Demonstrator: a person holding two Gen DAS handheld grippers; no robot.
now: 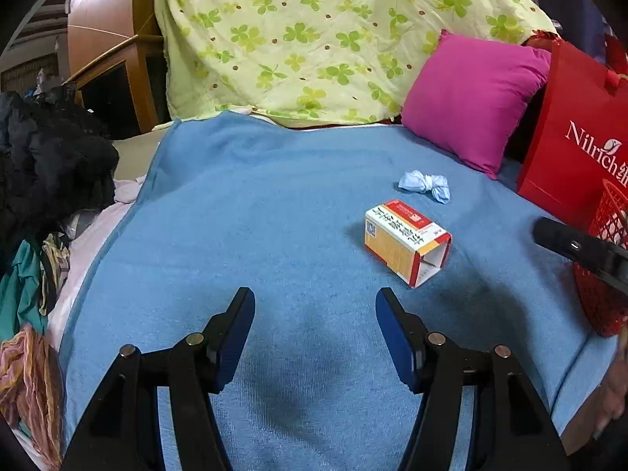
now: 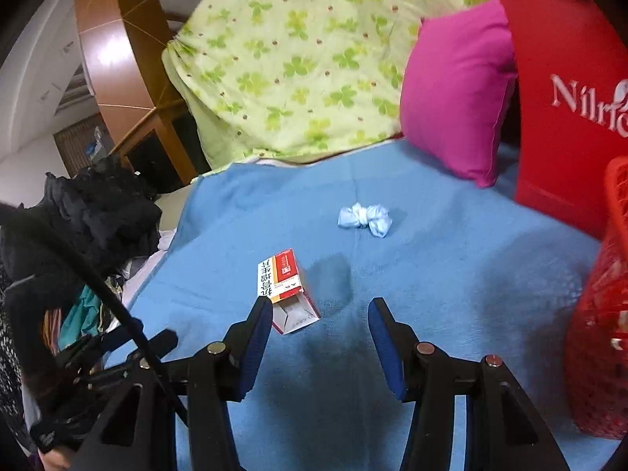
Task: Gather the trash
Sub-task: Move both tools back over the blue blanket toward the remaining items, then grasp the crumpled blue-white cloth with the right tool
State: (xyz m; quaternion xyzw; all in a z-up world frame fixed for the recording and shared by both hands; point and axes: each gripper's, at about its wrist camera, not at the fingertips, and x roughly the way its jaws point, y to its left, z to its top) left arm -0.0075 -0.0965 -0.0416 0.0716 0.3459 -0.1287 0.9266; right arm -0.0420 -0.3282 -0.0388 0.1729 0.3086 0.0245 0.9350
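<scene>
An empty orange, red and white carton [image 1: 408, 241] lies on its side on the blue blanket [image 1: 274, 204], its open end toward me. A crumpled pale-blue tissue [image 1: 426, 184] lies just beyond it. My left gripper [image 1: 316, 302] stands open over bare blanket, short and left of the carton. In the right wrist view the carton [image 2: 284, 286] lies just ahead of my open right gripper [image 2: 320, 310], close to its left finger, and nothing is between the pads. The tissue [image 2: 365, 219] lies farther back. The red mesh basket [image 2: 600, 333] stands at the right.
A magenta cushion [image 1: 475, 98] and a red paper bag [image 1: 577, 137] stand at the back right, with a green-patterned quilt [image 1: 314, 35] behind. Dark clothes [image 1: 47, 165] are heaped at the left edge of the bed. The red basket [image 1: 604, 274] is at the right.
</scene>
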